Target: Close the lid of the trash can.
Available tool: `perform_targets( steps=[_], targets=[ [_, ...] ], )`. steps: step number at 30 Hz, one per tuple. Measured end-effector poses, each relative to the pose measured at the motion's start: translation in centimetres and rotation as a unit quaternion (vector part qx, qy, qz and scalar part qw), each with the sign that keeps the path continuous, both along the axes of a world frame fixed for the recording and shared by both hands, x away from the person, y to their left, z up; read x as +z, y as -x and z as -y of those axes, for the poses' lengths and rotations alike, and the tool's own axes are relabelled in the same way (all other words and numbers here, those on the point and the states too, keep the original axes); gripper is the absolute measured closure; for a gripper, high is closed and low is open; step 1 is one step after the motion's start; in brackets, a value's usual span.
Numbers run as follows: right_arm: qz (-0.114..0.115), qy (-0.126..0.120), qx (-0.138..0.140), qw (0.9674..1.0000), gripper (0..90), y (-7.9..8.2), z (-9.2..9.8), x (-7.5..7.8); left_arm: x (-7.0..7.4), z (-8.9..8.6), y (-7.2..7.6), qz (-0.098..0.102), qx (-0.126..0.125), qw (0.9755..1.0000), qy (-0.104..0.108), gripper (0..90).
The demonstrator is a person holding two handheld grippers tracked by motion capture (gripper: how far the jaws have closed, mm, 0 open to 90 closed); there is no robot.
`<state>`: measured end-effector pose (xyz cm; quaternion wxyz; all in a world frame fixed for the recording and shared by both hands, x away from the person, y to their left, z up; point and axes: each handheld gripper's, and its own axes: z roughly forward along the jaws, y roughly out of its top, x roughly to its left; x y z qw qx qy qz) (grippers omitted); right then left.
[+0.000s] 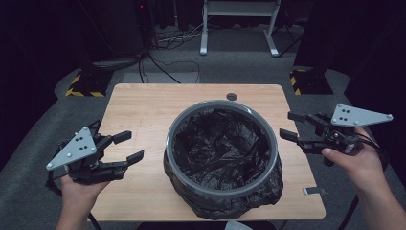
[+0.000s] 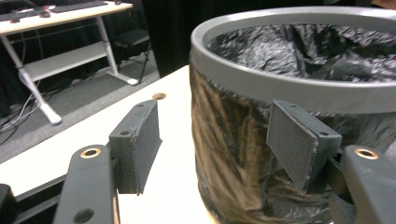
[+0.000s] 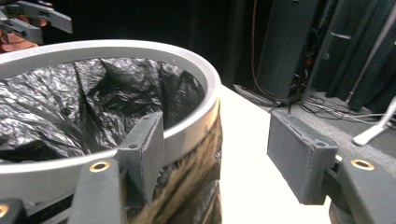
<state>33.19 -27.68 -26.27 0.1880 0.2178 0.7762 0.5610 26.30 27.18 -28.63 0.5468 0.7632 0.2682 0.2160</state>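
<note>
A round bin with a grey rim [image 1: 220, 104] stands in the middle of the wooden table, lined with a crumpled black bag [image 1: 220, 143] that also wraps its outside. My left gripper [image 1: 133, 145] hovers left of the bin, jaws apart, nothing between them. In the left gripper view the pads [image 2: 140, 140] face the bin's bagged side below the rim [image 2: 280, 88]. My right gripper [image 1: 286, 124] is held at the bin's right, open and empty. In the right gripper view one pad [image 3: 144, 149] sits in front of the rim [image 3: 196, 126]; whether it touches I cannot tell.
The table [image 1: 139, 110] has a cable hole [image 1: 231, 96] at its far edge and a small grey strip [image 1: 314, 191] near its front right corner. Behind it are a white desk frame [image 1: 239, 24], floor cables [image 1: 163, 67] and striped stand bases [image 1: 84, 88].
</note>
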Motion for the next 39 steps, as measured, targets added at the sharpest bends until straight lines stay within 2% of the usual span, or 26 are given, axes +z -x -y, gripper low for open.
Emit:
perform_targets(
  steps=[7,13,16,25,33,39],
  targets=[
    [-0.002,0.013,-0.034,0.9994,37.1,0.6,1.3,-1.2,-1.7,-0.8,0.1,-0.014,0.033,0.9993,-0.013,34.7],
    [-0.011,0.029,-0.071,0.9970,36.6,1.0,2.6,-2.9,-3.7,-1.5,0.3,-0.027,0.058,0.9977,-0.022,34.4],
    [-0.022,0.028,-0.080,0.9962,36.5,1.1,3.2,-4.1,-5.0,-1.7,0.2,-0.034,0.069,0.9966,-0.030,34.3],
    [-0.050,0.034,-0.106,0.9926,36.4,1.1,4.6,-8.1,-8.9,-2.7,0.2,-0.051,0.088,0.9944,-0.030,34.6],
    [-0.073,0.035,-0.122,0.9892,36.0,1.2,5.6,-11.4,-12.0,-4.0,0.3,-0.070,0.104,0.9919,-0.019,34.5],
    [-0.094,0.039,-0.135,0.9856,36.0,1.3,6.3,-13.8,-13.7,-4.5,0.2,-0.083,0.118,0.9892,-0.026,34.4]
  ],
)
